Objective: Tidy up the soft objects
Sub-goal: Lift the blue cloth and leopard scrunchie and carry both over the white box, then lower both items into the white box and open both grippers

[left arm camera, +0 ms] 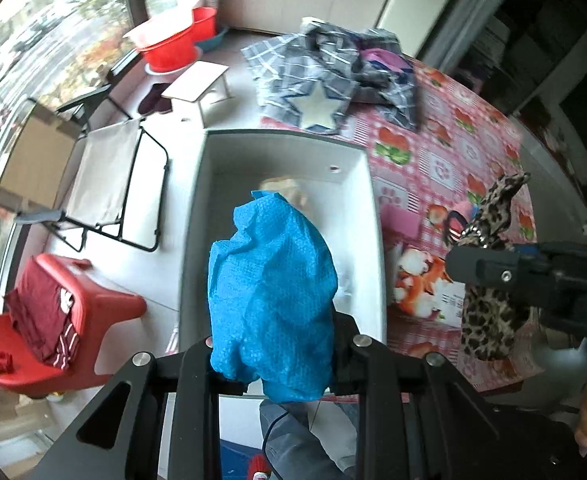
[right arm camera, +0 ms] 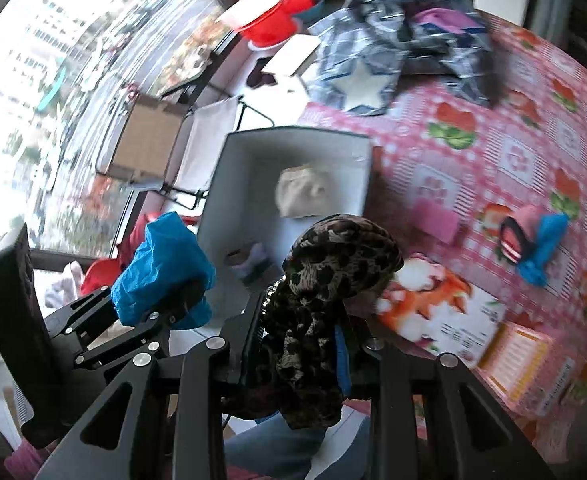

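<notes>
1. A crumpled blue cloth is clamped between the closed jaws of the left gripper, above the near end of an open white box.
2. A leopard-print fabric is pinched in the closed jaws of the right gripper, beside the box.
3. A cream bundle is seen lying inside the box.
4. The box is set at the edge of a pink patterned tablecloth; a plaid garment is heaped at its far end.
</notes>
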`<state>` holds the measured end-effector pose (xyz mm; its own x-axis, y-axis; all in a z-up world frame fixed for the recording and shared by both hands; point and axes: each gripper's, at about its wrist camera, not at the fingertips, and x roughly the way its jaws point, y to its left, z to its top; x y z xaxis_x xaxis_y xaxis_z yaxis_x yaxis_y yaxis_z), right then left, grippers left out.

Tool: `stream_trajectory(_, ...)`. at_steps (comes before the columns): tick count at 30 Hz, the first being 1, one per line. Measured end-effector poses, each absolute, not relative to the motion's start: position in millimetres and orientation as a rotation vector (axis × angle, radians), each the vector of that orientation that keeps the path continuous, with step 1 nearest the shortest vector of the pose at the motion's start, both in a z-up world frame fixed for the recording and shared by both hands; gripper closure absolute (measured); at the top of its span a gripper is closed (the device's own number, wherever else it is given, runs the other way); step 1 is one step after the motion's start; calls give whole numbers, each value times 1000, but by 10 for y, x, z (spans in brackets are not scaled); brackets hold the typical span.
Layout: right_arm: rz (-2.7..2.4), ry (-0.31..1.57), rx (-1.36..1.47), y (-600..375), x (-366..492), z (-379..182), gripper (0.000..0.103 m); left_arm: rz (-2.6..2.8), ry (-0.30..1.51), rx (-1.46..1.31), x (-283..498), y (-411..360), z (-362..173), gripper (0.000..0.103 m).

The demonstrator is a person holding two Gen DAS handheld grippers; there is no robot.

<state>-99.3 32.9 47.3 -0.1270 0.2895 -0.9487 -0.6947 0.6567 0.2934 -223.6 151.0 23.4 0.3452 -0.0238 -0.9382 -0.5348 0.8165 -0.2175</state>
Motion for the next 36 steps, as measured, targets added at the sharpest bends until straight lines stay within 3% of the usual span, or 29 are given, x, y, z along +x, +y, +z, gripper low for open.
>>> stream_trajectory(36,894,1504,-415,669,-1061,338,71,382,1197,-568,-2258,1718,198,74)
